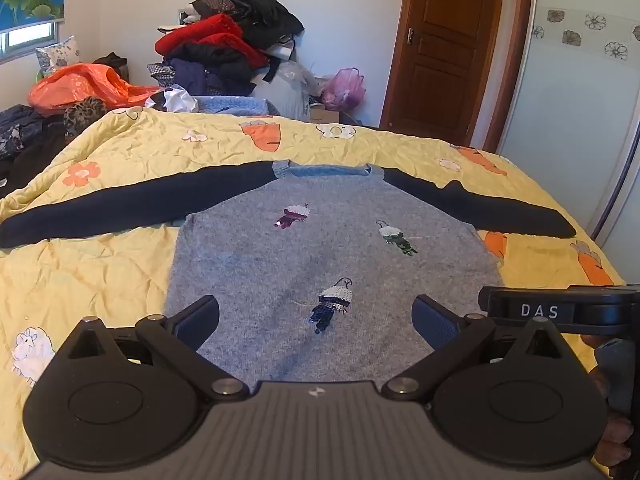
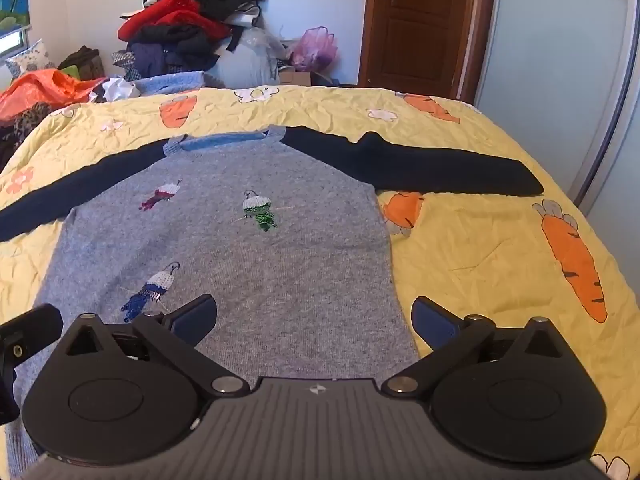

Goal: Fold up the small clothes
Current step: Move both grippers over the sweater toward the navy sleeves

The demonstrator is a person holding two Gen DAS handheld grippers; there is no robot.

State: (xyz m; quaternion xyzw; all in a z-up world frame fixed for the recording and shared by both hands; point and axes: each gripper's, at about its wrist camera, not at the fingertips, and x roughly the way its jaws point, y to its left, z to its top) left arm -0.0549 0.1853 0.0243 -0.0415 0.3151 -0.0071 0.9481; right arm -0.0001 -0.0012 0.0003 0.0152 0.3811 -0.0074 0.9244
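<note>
Yellow carrot-print quilt (image 1: 120, 264) carries a grey knit sweater (image 1: 320, 240), flat, face up, navy sleeves spread wide, collar at the far end. Nothing folded yet. Likely first step: fold a sleeve across the sweater's body, pinching near the cuff, keeping the knit flat. Left gripper (image 1: 316, 316) and right gripper (image 2: 314, 318) hover over the sweater's hem end, jaws wide, holding nothing.

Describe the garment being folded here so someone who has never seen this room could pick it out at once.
Start at the yellow carrot-print bedspread that fills the view. Spread flat on it, below both open grippers, lies a small grey sweater with both sleeves stretched out sideways. Unlike the heaped clothes pile behind the bed, it has navy sleeves and three sequinned figures on the front.
</note>
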